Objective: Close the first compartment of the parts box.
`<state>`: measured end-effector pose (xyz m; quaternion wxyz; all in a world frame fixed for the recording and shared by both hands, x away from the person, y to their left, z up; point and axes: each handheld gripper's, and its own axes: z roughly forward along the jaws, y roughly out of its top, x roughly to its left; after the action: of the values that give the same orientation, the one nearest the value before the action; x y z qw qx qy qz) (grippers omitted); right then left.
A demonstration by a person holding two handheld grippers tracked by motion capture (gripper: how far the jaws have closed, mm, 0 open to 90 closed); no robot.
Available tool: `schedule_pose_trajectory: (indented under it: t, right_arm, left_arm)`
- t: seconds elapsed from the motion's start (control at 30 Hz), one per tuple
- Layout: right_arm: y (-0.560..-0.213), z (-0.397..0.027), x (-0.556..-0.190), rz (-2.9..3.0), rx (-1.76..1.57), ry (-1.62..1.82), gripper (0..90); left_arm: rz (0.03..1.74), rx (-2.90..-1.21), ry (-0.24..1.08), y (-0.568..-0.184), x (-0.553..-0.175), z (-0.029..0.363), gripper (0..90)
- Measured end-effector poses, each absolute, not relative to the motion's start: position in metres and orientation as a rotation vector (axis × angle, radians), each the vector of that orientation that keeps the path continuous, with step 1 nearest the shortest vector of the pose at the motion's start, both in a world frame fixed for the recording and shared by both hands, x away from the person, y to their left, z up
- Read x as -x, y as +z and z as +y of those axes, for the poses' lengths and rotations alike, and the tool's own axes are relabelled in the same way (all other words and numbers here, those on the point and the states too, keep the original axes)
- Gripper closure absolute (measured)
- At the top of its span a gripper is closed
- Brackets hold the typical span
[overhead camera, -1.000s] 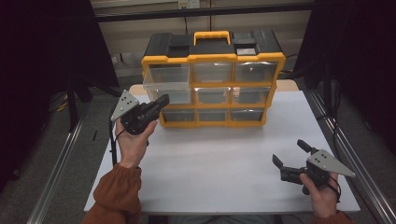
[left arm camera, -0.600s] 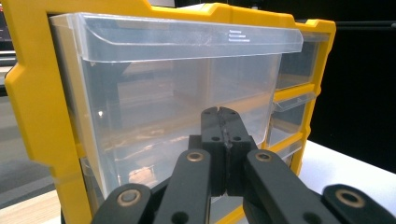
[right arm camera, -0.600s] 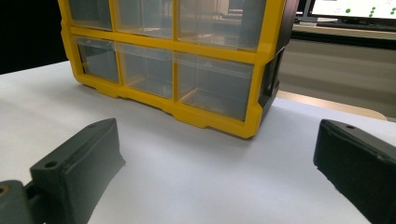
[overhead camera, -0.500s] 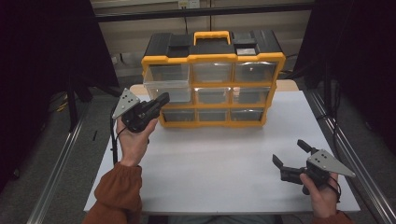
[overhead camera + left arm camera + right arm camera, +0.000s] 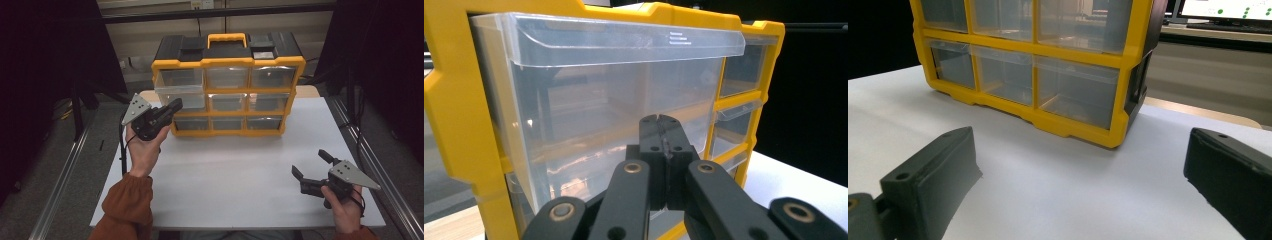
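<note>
High view: yellow drawer organizer (image 5: pixel 227 85) at the white table's (image 5: pixel 235 175) far edge, its top-left drawer (image 5: pixel 181 95) protruding. Left gripper (image 5: pixel 172 106) pinched shut, empty, beside it; right gripper (image 5: pixel 310 165) gapes wide. Dark surroundings hide the room.

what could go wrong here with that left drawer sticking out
1. The top-left drawer juts out of the organizer; the shut left gripper sits right at its front, so an off-centre push may jam it.
2. A hard push might slide the organizer across the table, since the open right gripper is away from it.
</note>
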<state>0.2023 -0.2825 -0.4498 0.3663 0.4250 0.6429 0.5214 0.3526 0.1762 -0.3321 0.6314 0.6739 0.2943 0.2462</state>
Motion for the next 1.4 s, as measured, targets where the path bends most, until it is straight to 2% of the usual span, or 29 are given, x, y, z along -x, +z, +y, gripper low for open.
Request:
schedule_pose_trajectory:
  t: [1.4]
  right_arm:
    - [-0.45, -0.282, -0.203, 1.652, -1.094, 1.343, 0.7]
  left_arm:
    - [0.7, -1.529, 0.592, -0.332, -0.367, 0.171, 90.0]
